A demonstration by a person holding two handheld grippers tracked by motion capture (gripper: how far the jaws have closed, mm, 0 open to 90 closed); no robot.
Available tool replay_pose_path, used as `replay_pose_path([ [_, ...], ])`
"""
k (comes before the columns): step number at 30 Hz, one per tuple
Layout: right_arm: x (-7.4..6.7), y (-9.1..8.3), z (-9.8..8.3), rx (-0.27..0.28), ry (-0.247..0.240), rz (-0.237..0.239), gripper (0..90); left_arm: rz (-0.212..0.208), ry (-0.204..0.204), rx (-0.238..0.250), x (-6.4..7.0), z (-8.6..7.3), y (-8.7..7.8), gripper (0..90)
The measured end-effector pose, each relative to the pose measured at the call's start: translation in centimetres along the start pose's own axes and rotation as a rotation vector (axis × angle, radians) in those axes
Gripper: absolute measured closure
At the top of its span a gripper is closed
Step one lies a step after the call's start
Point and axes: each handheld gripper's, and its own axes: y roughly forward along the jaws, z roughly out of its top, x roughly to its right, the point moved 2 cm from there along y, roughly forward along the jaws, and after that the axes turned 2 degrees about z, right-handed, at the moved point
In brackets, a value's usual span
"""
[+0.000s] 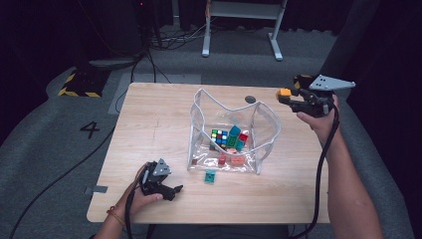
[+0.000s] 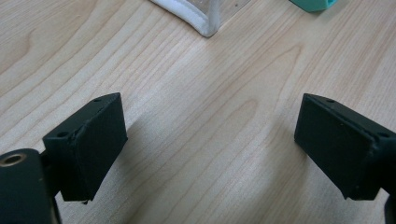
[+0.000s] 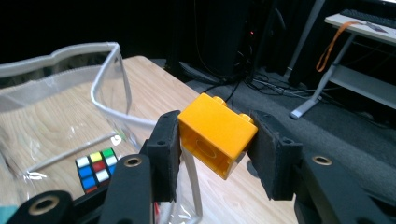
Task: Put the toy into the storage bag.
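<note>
My right gripper clamps an orange plastic building brick above the rim of the clear plastic pouch. My left gripper rests spread wide on the wooden table.

Bright tabletop, dark surroundings, slightly soft focus

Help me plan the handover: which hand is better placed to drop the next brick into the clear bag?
Right. The right gripper already clamps the orange brick beside the clear bag rim. The left gripper rests open, nothing between its jaws, on the table.
</note>
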Motion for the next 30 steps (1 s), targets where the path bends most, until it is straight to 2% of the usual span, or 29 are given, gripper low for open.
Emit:
replay_pose_path([
  [2,-0.5,0.5,0.5,0.011,0.000,0.025,55.3,0.000,0.000,0.000,0.0,0.0,0.0,9.3],
  [3,-0.9,0.9,0.8,-0.002,0.005,0.041,55.3,0.000,0.000,0.000,0.0,0.0,0.0,9.3],
  [4,-1.3,1.3,1.0,-0.005,-0.014,0.052,55.3,0.000,-0.001,-0.001,0.0,0.0,0.0,9.3],
  [6,-1.7,1.6,1.1,-0.008,-0.020,0.060,55.4,0.001,-0.001,-0.002,0.0,0.0,0.0,9.3],
  [8,-3.3,2.6,1.5,-0.027,-0.069,0.084,55.3,0.000,0.000,0.000,0.0,0.0,0.0,9.3],
  [10,-3.8,2.9,1.6,-0.030,-0.082,0.096,55.4,0.000,0.000,0.000,0.0,0.0,0.0,9.3],
  [11,-4.8,3.5,1.7,-0.032,-0.098,0.143,55.3,0.001,-0.001,-0.002,0.0,0.0,0.0,9.3],
  [12,-5.3,3.7,1.7,-0.035,-0.097,0.165,55.3,0.001,-0.001,-0.002,0.0,0.0,0.0,9.3],
  [14,-6.1,4.3,1.6,-0.041,-0.132,0.209,55.4,0.002,-0.001,-0.004,0.0,0.0,0.0,9.3],
  [16,-7.0,4.9,1.4,-0.044,-0.134,0.265,55.4,0.000,-0.001,-0.001,0.0,0.0,0.0,9.3],
  [21,-8.5,6.0,1.1,-0.069,-0.165,0.340,55.4,0.000,0.000,-0.002,0.0,0.0,0.0,9.3],
  [22,-8.5,6.0,1.1,-0.069,-0.165,0.340,55.4,0.000,0.000,-0.002,0.0,0.0,0.0,9.3],
  [27,-9.7,7.2,1.5,-0.143,-0.241,0.332,55.4,0.001,-0.001,-0.002,0.0,0.0,0.0,9.3],
  [28,-9.7,7.2,1.5,-0.143,-0.241,0.332,55.4,0.001,-0.001,-0.002,0.0,0.0,0.0,9.3],
  [29,-10.0,7.7,1.6,-0.200,-0.264,0.337,55.4,0.002,-0.002,-0.004,0.0,0.0,0.0,9.3],
  [30,-10.1,8.0,1.6,-0.234,-0.281,0.344,55.4,0.002,-0.002,-0.004,0.0,0.0,0.0,9.3],
])
